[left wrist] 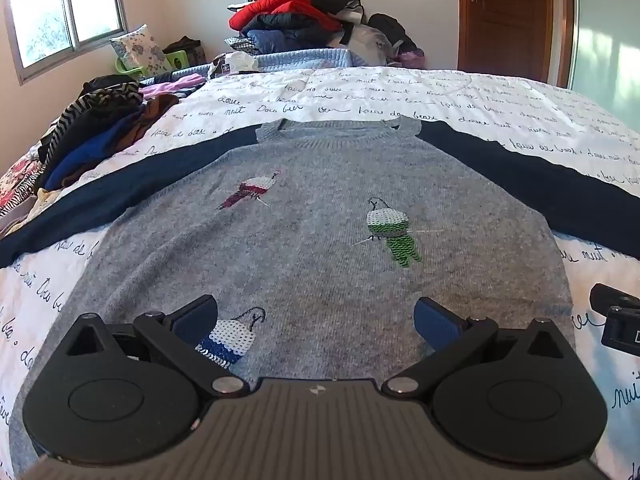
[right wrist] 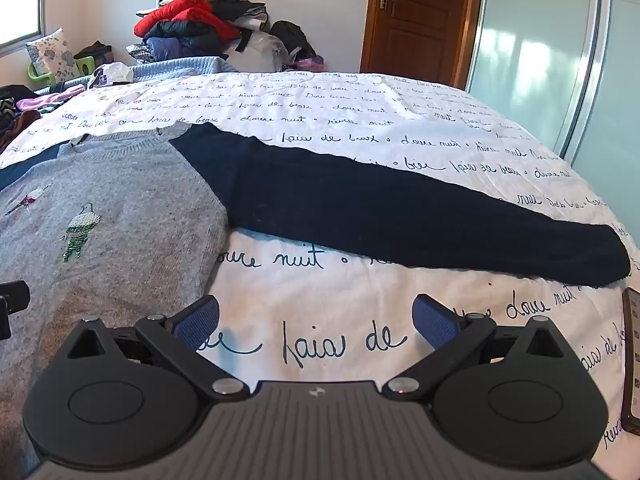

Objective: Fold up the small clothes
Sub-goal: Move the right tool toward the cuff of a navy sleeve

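Note:
A small grey sweater with navy sleeves and sequin birds lies flat, front up, on the bed, sleeves spread to both sides. My left gripper is open and empty, low over the sweater's lower middle. My right gripper is open and empty over the bare bedspread, just right of the sweater's body and in front of its right sleeve. The right gripper's edge shows in the left wrist view.
The bed has a white bedspread with black script. Loose clothes are heaped along the bed's left side. A tall pile of clothes stands behind the bed. A dark phone-like object lies at the right edge. A wooden door is behind.

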